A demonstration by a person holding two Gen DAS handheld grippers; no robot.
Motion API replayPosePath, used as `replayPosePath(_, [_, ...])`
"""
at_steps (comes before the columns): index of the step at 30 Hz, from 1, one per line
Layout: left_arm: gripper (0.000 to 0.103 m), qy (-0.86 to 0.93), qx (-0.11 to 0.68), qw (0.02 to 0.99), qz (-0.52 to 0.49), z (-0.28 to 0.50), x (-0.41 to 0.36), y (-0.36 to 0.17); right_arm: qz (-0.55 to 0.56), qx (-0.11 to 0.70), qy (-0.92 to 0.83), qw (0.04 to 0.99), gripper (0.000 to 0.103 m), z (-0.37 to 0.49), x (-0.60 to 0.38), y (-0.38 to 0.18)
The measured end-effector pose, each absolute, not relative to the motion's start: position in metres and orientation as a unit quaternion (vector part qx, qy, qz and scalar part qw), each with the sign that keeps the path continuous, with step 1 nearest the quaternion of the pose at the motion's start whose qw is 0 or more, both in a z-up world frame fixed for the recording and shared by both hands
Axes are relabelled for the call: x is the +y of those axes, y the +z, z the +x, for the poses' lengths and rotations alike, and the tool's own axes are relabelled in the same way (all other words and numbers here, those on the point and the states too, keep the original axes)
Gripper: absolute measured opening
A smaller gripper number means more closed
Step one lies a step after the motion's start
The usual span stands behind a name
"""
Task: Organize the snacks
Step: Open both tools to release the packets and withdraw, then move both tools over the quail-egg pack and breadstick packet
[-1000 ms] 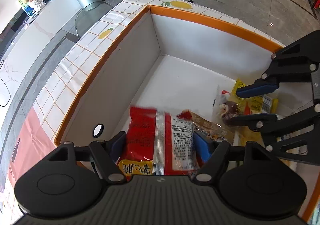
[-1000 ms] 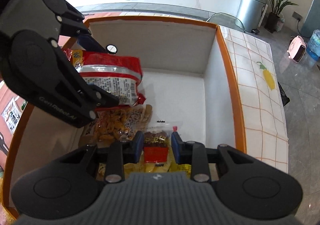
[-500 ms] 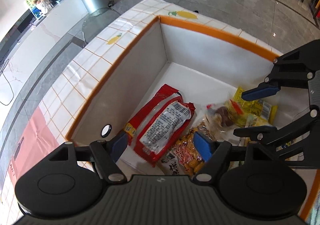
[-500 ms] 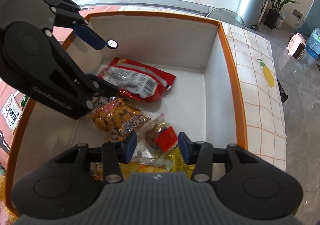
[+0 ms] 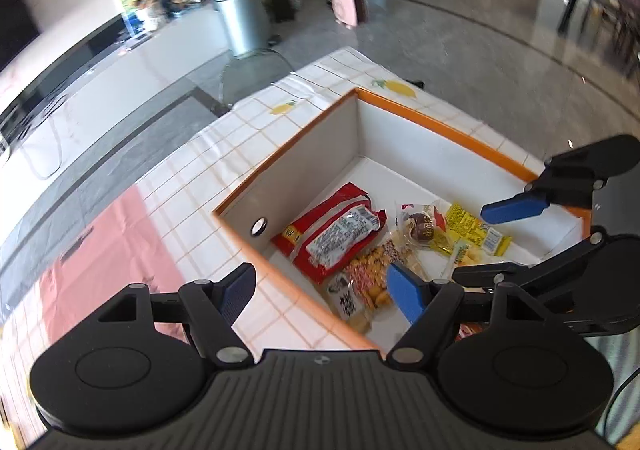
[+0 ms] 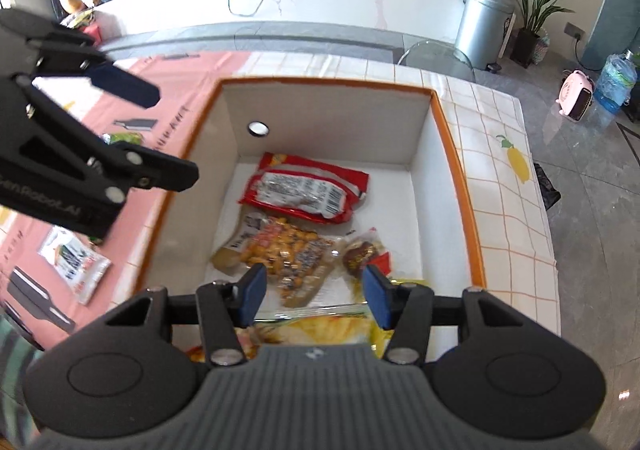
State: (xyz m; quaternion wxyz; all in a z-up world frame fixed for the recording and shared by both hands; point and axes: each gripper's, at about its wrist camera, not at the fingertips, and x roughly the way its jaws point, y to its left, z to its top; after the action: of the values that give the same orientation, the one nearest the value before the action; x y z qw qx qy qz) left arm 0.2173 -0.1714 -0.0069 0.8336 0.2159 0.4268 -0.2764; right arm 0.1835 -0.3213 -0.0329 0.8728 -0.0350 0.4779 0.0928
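A white box with an orange rim holds several snacks. A red packet lies flat near its far wall. Beside it lie a clear bag of orange nuts, a small brown sweet in a clear wrapper and a yellow packet. My left gripper hangs open and empty above the box's rim. My right gripper is over the box; its jaws are opening, with nothing pressed between them.
The box stands on a white checked cloth with lemon prints. A pink mat lies to its left with a loose snack packet on it. A silver bin and a pink heater stand on the floor beyond.
My left gripper let go of the red packet, which now lies in the box, and rose up and back. My right gripper opened off the small brown sweet and lifted.
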Motion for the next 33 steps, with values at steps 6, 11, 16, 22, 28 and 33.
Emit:
replayPosePath(6, [0.088,-0.233,0.41,0.862,0.189,0.179,-0.122,0.003,-0.022,0.442,0.087,0.892,0.051,0.15,-0.288,-0.016])
replayPosePath(11, [0.088,-0.188,0.411,0.877,0.162,0.153,-0.072,-0.002,-0.003,0.412,0.083,0.907,0.051,0.128,-0.25,-0.013])
replayPosePath(16, [0.088,-0.149,0.414,0.892,0.103,0.137,-0.019,-0.009,-0.009,0.39,0.075,0.918,0.051,0.113,-0.206,-0.017])
replayPosePath(22, [0.088,-0.103,0.405,0.908,0.043,0.123,0.037,-0.018,0.017,0.382,0.072,0.921,0.051,0.1,-0.168,-0.029])
replayPosePath(28, [0.088,-0.084,0.399,0.913,-0.002,0.111,0.076,-0.028,0.025,0.381,0.068,0.922,0.051,0.092,-0.135,-0.05])
replayPosePath(33, [0.088,-0.075,0.412,0.908,-0.016,0.11,0.095,-0.041,0.012,0.404,0.071,0.912,0.051,0.092,-0.109,-0.067])
